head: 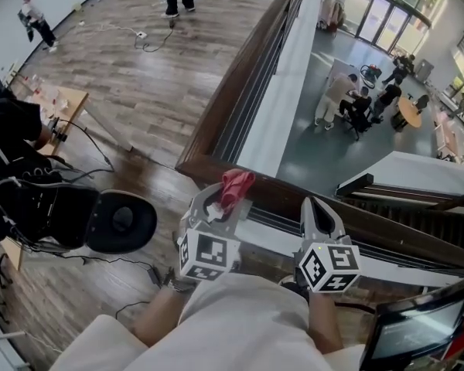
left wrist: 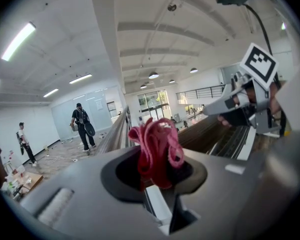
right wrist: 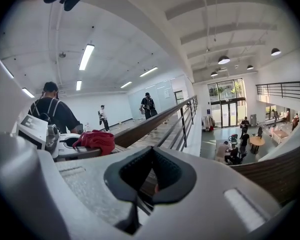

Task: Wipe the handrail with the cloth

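While the wooden handrail [head: 251, 60] runs off ahead, both grippers sit at its near corner. The left gripper [head: 219, 201] is clamped tight and the right gripper [head: 319, 211] is closed on nothing. Left one's pinching the bunched red cloth [head: 237, 184], maybe touching the rail.

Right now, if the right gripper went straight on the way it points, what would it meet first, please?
Most likely the wooden handrail: the right gripper, jaws shut and empty, points at it from close by. Depth is unclear; if it clears the top, the way beyond looks free.
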Motion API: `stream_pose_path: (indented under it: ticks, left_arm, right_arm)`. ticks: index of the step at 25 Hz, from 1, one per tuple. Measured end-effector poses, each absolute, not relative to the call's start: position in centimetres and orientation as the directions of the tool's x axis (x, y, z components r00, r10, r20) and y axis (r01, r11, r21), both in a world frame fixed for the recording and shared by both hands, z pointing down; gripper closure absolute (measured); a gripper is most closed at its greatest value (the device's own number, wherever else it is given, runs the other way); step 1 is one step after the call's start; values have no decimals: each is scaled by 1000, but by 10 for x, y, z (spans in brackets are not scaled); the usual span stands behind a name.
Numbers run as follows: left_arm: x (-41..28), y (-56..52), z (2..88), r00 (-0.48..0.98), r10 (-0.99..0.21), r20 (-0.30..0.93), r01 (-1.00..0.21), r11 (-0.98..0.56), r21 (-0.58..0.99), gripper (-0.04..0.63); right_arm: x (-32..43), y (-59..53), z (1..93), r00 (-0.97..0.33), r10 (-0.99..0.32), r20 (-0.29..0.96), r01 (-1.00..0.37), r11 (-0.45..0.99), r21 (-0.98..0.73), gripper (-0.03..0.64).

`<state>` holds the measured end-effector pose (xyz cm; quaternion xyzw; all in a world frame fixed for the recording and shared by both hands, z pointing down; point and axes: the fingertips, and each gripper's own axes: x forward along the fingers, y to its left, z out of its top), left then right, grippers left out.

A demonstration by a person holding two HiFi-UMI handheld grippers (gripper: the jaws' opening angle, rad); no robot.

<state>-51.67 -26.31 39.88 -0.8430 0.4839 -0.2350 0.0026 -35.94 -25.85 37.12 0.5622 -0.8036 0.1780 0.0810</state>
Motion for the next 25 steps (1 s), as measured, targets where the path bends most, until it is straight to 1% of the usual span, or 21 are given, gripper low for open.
stream_pose_path:
  ticks: [3, 7, 11, 19, 25]
  left_arm:
    - [-504, -262, 399, 432, -811, 395, -825, -532, -190, 477]
    - [-504, -265, 402, 427, -810, 402, -848, -513, -132, 477]
    - [-493, -265, 401, 435, -797, 418, -842, -525, -123, 477]
    - [-454, -257, 401, 501, -747, 436, -803, -589, -86, 477]
    - [-451, -259, 395, 515, -741, 431, -797, -599, -78, 477]
  right_arm:
    - [-353, -259, 371, -363, -872, 329, -929, 313, -198, 615]
    - [-348, -259, 375, -374, -866, 333, -925, 321, -203, 615]
    - [-340, -256, 377, -381, -860, 339, -922, 325, -210, 614]
    - [-329, -251, 375, -386, -859, 336, -919, 326, -220, 614]
    - [-321, -248, 379, -378, -862, 339, -922, 318, -221, 614]
